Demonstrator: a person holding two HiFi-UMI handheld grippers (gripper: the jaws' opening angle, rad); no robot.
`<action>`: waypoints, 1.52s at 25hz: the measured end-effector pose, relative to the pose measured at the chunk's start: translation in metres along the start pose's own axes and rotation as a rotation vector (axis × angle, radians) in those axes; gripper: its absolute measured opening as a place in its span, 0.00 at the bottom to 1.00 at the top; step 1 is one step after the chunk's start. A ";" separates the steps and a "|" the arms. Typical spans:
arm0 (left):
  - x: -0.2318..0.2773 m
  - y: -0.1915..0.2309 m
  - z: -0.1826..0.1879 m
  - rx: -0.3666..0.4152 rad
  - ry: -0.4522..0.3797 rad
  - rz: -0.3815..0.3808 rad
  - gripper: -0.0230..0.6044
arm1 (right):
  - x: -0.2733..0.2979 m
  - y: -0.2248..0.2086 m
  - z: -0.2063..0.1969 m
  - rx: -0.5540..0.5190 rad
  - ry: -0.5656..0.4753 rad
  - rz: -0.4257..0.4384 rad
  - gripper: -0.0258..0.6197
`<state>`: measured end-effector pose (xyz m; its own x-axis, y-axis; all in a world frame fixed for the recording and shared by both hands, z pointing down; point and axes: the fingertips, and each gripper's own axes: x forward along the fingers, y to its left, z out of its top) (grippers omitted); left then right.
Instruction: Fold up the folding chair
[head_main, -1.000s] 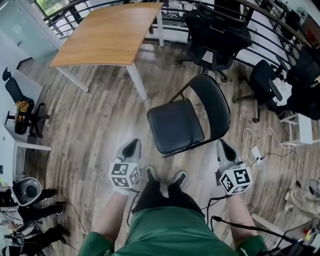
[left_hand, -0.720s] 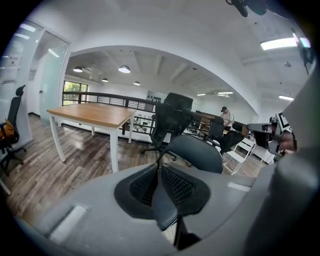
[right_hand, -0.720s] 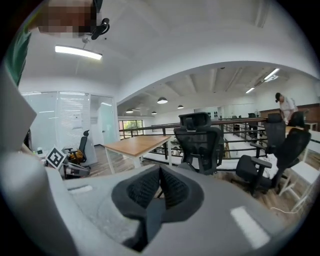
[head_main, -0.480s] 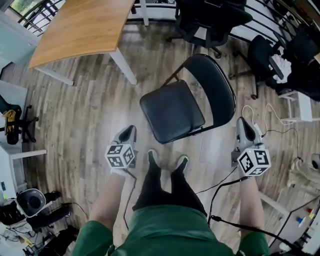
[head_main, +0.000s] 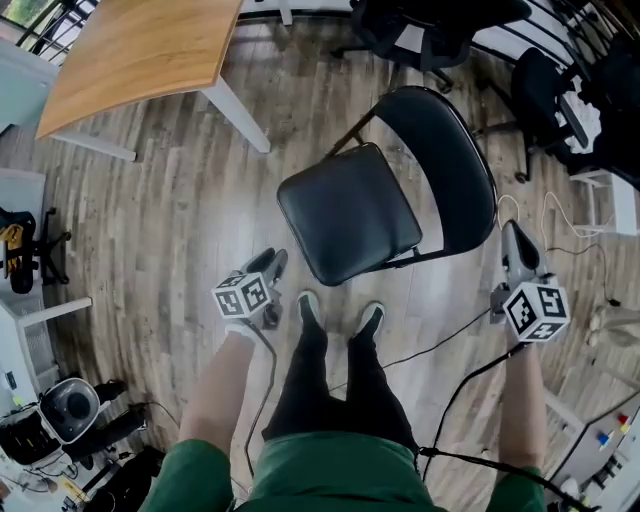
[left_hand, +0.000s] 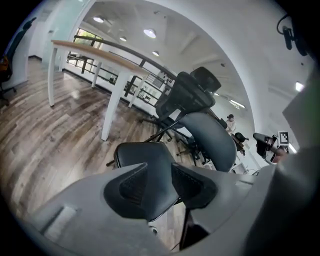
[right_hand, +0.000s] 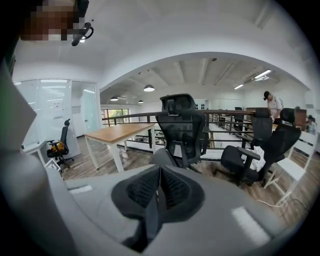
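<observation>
**Black padded folding chair with thin black metal frame** (head_main: 350, 210): centre of head view, unfolded, on grey-brown plank floor (head_main: 170, 230); backrest toward upper right.
**Left gripper** (head_main: 274, 262): near seat's lower-left corner, apart from it; jaws just been opening, now slightly apart, nothing between.
**Right gripper** (head_main: 516, 238): beside backrest's right edge; jaws together, empty.
**Handling (judged):** frame stiff, probably light, may skid or tip; vinyl slippery. Hold seat front edge and backrest top tube; avoid hinges.

Grey-brown wood-plank floor (head_main: 150, 230) all round, glossy under round ceiling lights (right_hand: 148, 88). A light wooden table (head_main: 130, 50) on white legs sits upper left. Black office chairs (head_main: 440, 30) crowd the far side along a dark railing (right_hand: 135, 116). Glass partitions (right_hand: 55, 110) and white walls close the left.
</observation>
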<state>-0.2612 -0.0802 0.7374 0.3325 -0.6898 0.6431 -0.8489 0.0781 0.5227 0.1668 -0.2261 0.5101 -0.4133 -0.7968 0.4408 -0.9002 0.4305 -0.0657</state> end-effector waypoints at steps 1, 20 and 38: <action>0.008 0.005 -0.007 -0.020 0.017 -0.005 0.31 | 0.005 -0.004 -0.001 -0.005 0.007 -0.004 0.07; 0.148 0.097 -0.114 -0.185 0.161 -0.086 0.55 | 0.075 -0.036 -0.042 -0.114 0.062 0.029 0.36; 0.223 0.121 -0.152 -0.467 0.127 -0.384 0.64 | 0.125 -0.045 -0.089 0.062 0.228 0.158 0.43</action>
<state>-0.2274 -0.1150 1.0286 0.6492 -0.6423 0.4074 -0.3993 0.1680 0.9013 0.1680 -0.3071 0.6479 -0.5143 -0.6029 0.6099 -0.8364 0.5098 -0.2014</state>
